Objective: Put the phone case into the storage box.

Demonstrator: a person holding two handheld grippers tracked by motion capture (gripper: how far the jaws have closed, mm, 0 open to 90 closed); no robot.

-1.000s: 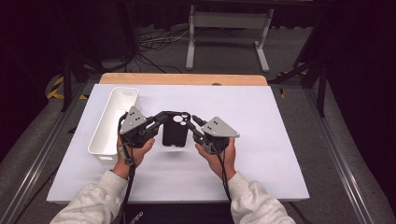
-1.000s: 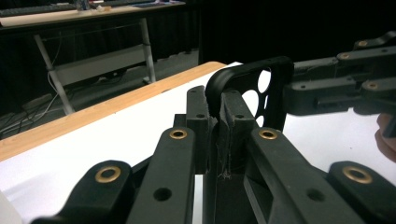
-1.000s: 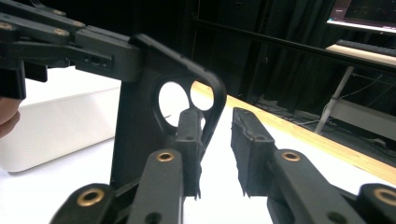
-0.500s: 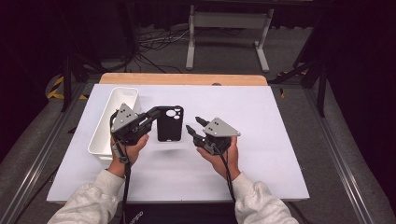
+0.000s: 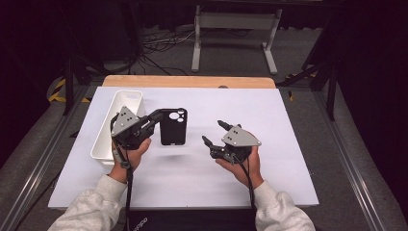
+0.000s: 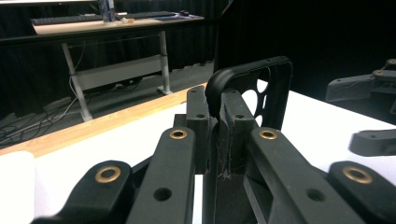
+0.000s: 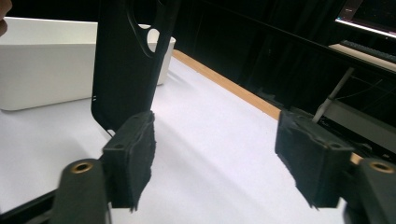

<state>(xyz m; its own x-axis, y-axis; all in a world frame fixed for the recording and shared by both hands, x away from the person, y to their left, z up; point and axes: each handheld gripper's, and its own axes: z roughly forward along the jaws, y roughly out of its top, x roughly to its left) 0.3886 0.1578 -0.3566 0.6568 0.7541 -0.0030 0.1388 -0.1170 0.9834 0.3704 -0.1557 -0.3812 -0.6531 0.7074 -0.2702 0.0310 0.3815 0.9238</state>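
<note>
Left gripper (image 5: 153,118) pinches the black plastic phone case (image 5: 173,127) by its edge, now lifted clear above the white table (image 5: 288,120) beside the long white bin (image 5: 115,126). Right gripper (image 5: 214,132) has released and backed away, jaws spread, empty. Case now rides on one grip; likely bound for the bin.

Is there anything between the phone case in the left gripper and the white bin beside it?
Nothing visible stands between them. The left gripper holds the phone case by its edge above the table, and the white bin lies open just to its left.
</note>
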